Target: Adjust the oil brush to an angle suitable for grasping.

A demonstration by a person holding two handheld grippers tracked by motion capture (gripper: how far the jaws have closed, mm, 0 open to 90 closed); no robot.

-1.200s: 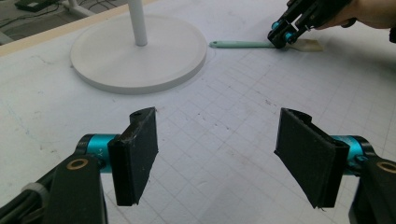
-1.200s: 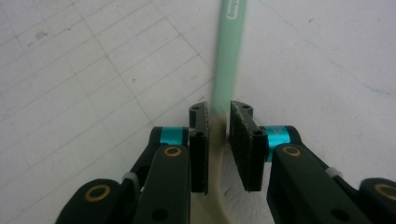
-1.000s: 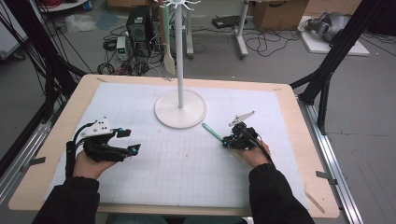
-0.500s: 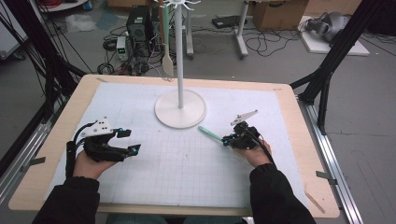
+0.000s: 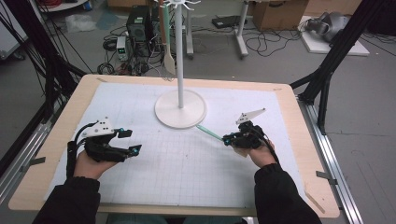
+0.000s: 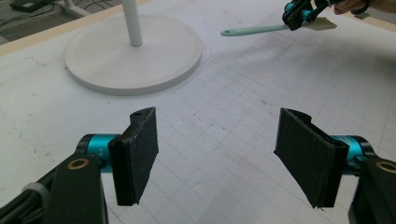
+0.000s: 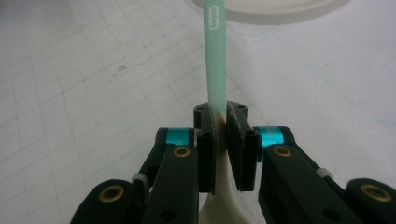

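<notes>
High view: right gripper (image 5: 227, 139) clamps spatula (image 5: 208, 132) beside stand (image 5: 180, 108); left gripper (image 5: 133, 142) idle.
Left gripper view: jaws wide, nothing between.
Right gripper view: pads (image 7: 206, 140) pinch handle (image 7: 215, 60) near blade. Risk: spatula pivots, slips, handle strikes stand.

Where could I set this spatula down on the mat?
The mat is bare between the left claw and the right claw, below the stand's round base, and along the near edge. It is tight by the base, where the held spatula handle points.
</notes>
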